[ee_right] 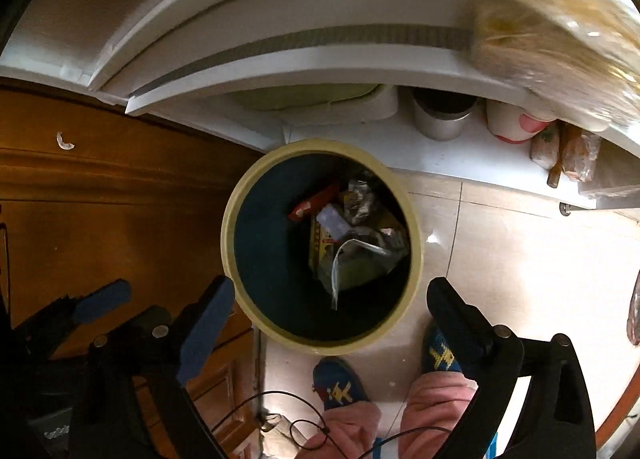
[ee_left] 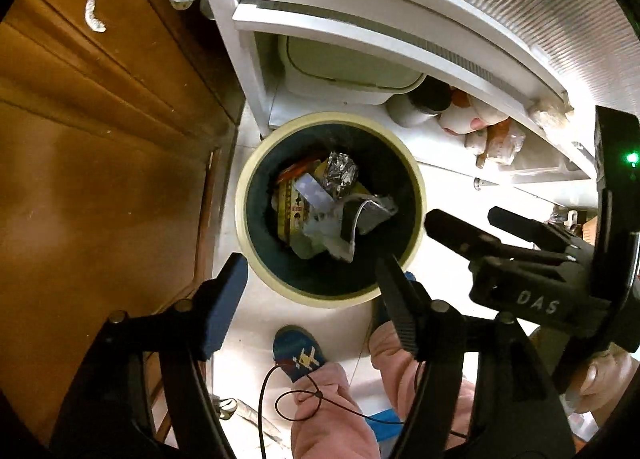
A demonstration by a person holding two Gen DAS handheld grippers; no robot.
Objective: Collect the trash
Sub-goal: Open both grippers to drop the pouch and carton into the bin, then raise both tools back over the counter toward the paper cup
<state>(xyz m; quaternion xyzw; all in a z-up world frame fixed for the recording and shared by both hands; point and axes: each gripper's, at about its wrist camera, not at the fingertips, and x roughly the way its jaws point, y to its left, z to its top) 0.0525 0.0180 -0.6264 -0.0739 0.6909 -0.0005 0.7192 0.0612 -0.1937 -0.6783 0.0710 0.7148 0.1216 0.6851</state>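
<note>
Bin [ee_left: 416,195]: round, cream rim, dark liner; upright on pale tiled floor [ee_right: 520,259]; centre of both wrist views, just in front of white shelf unit [ee_left: 360,39].
Trash [ee_left: 320,203]: heaped inside bin, toward 3 o'clock of bin opening; crumpled foil wad [ee_left: 342,173] at 12 o'clock of heap, yellow printed wrapper [ee_left: 294,215] at 8 o'clock, red packet [ee_right: 312,205] at 10 o'clock, clear plastic bag [ee_right: 352,263] at 5 o'clock.
Left gripper [ee_left: 312,291]: pointed steeply down over near rim of bin; fingers spread apart, nothing between them; blue-padded finger [ee_left: 224,307] at 7 o'clock of bin, outside rim; black finger at 5 o'clock, overlapping rim.
Right gripper [ee_right: 332,319]: above near rim of bin; fingers released wide, nothing gripped; blue pad at 8 o'clock of bin, black finger at 4 o'clock.
Wooden cabinet [ee_left: 100,159]: brown, 9 o'clock of bin, close beside it.
Shelf contents: pale green lidded tub [ee_left: 348,67] at 12 o'clock of bin; grey canister [ee_right: 442,119] and white-and-pink cup [ee_right: 516,125] at 1 o'clock; wrapped packets [ee_right: 572,155] at 2 o'clock.
Person: pink trouser legs [ee_left: 332,411] and blue patterned slippers [ee_right: 340,383] at 6 o'clock of bin, on tiles.
Cable [ee_left: 296,395]: thin, black, looped over trouser legs.
</note>
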